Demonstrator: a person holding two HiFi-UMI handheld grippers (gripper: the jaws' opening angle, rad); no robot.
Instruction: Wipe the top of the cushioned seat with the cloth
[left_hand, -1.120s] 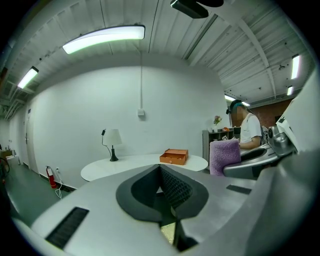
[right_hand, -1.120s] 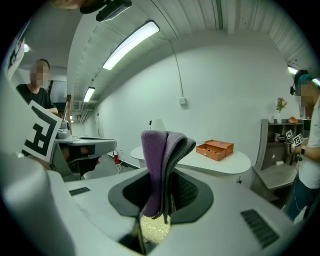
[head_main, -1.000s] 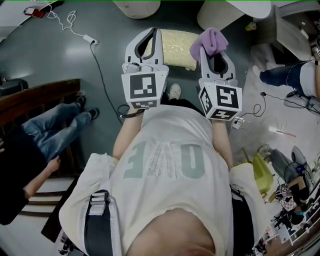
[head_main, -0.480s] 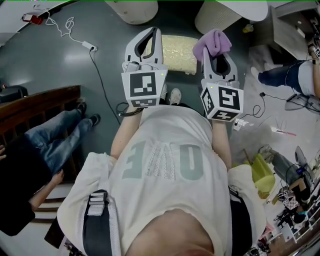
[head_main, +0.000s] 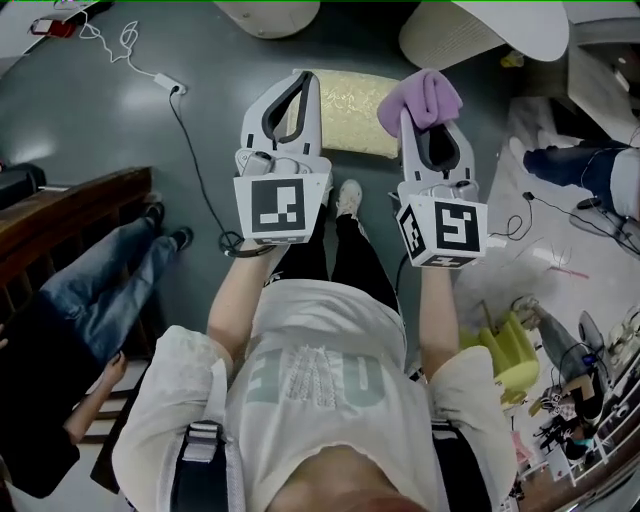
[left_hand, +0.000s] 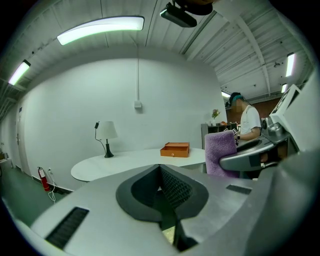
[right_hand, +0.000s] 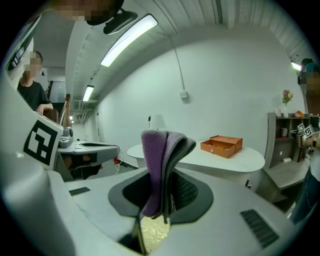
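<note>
The cushioned seat (head_main: 352, 98) is a pale yellow padded square on the dark floor, straight ahead of my feet. My right gripper (head_main: 427, 100) is held above its right edge and is shut on a folded purple cloth (head_main: 421, 92). The cloth (right_hand: 161, 157) stands up from between the jaws, and the yellow seat (right_hand: 153, 231) shows below it. My left gripper (head_main: 309, 74) hovers over the seat's left part, shut with nothing in it. In the left gripper view the left gripper (left_hand: 161, 174) has its pads together, and the cloth (left_hand: 219, 153) shows at the right.
A white round table (head_main: 484, 30) stands beyond the seat, with an orange box (left_hand: 175, 149) and a lamp (left_hand: 106, 133) on it. A seated person (head_main: 95, 268) and a dark wooden chair (head_main: 70, 200) are at the left. A cable (head_main: 192, 130) runs across the floor.
Both grippers have stretched further out from my body, toward the seat. The cloth stays clamped in the right gripper, and my legs now show below the grippers.
</note>
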